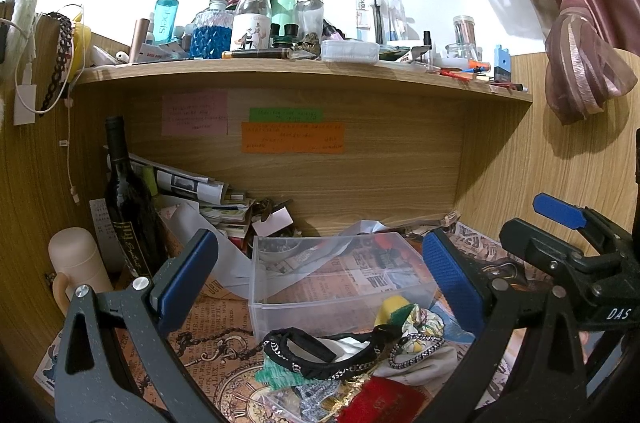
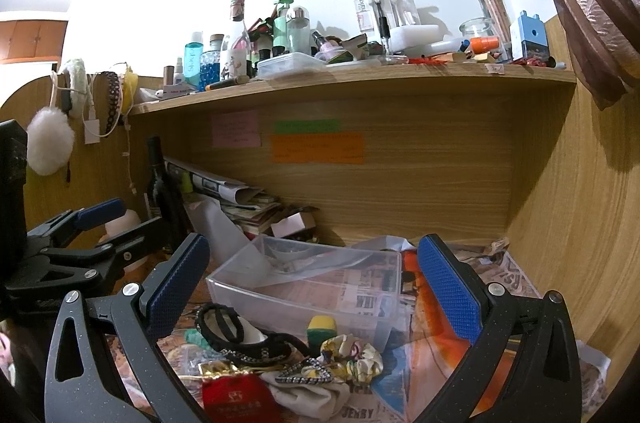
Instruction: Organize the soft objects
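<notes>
The tabletop (image 2: 500, 263) is messy. Soft things sit in a pile just in front of the clear box (image 2: 304, 287). Your left gripper (image 1: 320, 279) and right gripper (image 2: 316, 283) both have jaws wide open, holding nothing. Pick the floppy scrunchie (image 2: 352, 355) gently, one thing only.

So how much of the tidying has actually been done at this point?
Nothing looks done yet. The clear plastic bin holds no soft items. Both the left gripper and right gripper are open and hold nothing. Still piled in front of the bin: the black headband, floral scrunchie, yellow-green sponge, red pouch and grey cloth.
</notes>
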`<state>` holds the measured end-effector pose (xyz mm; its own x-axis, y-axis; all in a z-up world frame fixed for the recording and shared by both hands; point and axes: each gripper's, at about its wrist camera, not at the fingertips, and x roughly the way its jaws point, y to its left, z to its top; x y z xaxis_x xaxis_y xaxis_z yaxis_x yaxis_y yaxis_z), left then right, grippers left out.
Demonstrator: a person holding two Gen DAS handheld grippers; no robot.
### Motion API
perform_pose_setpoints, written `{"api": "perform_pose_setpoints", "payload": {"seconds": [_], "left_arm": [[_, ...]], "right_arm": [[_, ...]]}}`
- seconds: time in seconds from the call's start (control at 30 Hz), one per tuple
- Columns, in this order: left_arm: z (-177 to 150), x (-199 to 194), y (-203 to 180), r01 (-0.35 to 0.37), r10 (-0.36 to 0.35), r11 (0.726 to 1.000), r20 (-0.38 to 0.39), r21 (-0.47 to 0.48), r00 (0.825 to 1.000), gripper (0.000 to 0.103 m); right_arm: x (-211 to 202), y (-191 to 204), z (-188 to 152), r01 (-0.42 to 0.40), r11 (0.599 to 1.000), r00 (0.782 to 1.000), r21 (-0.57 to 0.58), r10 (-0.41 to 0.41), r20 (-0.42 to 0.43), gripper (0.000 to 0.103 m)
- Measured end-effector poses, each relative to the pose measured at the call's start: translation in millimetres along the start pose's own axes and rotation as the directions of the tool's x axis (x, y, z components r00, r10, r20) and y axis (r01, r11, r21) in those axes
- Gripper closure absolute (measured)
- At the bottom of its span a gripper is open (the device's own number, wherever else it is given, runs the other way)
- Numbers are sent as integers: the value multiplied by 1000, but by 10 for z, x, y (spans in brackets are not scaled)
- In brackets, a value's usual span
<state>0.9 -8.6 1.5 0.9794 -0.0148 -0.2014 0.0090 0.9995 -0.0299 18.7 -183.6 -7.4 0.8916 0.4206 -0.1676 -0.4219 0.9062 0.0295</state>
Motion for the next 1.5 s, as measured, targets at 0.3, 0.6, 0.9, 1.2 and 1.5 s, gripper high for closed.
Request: {"api": "perform_pose_setpoints", "payload": {"seconds": [0.3, 0.6, 0.9, 1.2, 1.5], "left_arm": [[-5, 57, -2, -2, 2, 1000, -18, -3, 1000, 0], [-321, 399, 207, -6, 1, 1000, -172, -27, 985, 0], [-844, 839, 438, -17, -3, 999, -380, -51, 925, 0], [-1096, 1169, 543, 39, -103, 989, -485, -140, 869, 43], [-1125, 1226, 534, 31, -93, 991, -499, -131, 862, 69]], "right_arm": [[82, -42, -55, 11, 1000, 1000, 14, -11, -22, 0], [418, -160, -365, 11, 1000, 984, 22, -6, -181, 0], [714, -287, -739, 20, 999, 943, 49, -3, -332, 1], [1034, -268, -779, -14, 997, 925, 73, 40, -378, 29], [1322, -220, -893, -42, 994, 890, 98, 82, -448, 70]]}}
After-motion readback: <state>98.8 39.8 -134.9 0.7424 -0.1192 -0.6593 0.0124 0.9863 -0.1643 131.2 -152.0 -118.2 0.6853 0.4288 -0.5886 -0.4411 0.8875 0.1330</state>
